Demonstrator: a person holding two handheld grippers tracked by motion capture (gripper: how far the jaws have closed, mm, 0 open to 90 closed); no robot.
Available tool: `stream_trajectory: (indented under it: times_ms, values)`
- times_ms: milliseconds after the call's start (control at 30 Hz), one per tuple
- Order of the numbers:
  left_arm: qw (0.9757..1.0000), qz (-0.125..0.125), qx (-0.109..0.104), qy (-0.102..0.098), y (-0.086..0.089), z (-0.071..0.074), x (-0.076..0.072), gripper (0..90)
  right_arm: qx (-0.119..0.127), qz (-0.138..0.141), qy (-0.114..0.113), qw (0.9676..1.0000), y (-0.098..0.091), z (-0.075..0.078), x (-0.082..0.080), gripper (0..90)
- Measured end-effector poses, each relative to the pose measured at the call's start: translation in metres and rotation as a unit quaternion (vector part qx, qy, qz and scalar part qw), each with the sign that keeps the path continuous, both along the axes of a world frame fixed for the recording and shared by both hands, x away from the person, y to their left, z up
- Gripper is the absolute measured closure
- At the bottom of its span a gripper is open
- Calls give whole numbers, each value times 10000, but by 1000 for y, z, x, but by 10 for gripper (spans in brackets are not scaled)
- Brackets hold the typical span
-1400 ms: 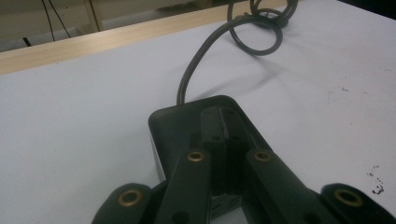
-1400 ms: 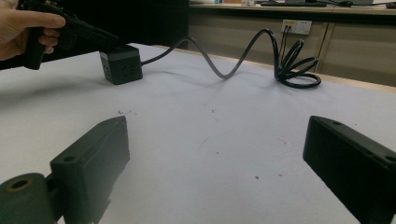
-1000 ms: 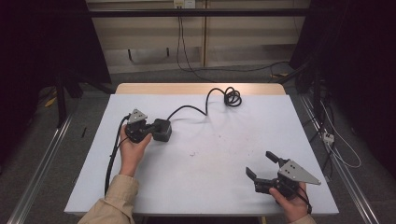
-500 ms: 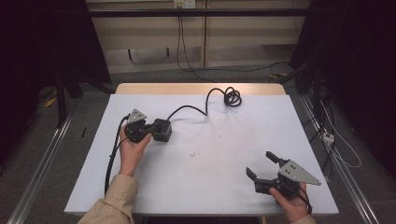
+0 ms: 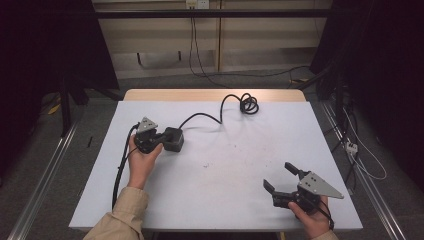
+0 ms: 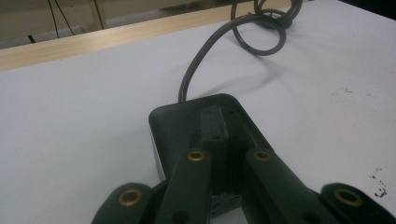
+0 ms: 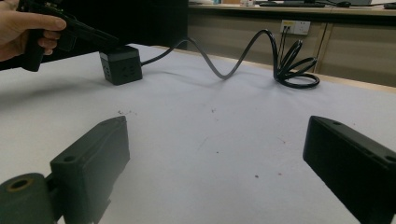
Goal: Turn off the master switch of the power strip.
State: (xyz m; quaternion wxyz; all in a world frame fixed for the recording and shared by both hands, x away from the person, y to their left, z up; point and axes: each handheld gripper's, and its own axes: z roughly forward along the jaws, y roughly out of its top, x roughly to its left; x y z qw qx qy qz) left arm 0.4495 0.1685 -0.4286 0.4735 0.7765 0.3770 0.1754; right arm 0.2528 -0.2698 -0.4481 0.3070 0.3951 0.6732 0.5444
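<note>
Left gripper view: left hand-held gripper [image 6: 224, 140] jaws together atop black power cube [image 6: 187, 121]; high view: right hand-held gripper [image 5: 285, 179] apart.

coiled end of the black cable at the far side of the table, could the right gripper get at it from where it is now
Probably yes. The right gripper stands open near the table's front edge, with bare surface between it and the cable coil. The left gripper and the black cube lie off to the left, not in that path.

left gripper [image 5: 161, 140] on black cube [image 5: 173, 139], right gripper [image 5: 281, 180] apart
</note>
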Motion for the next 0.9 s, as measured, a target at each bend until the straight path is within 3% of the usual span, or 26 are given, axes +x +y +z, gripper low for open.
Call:
stream_trajectory:
  times_ms: [900]
  values:
    - [10000, 13, 1, 6, 0, 1, 0, 900, 9, 0, 4, 10000, 0, 0, 1, 67]
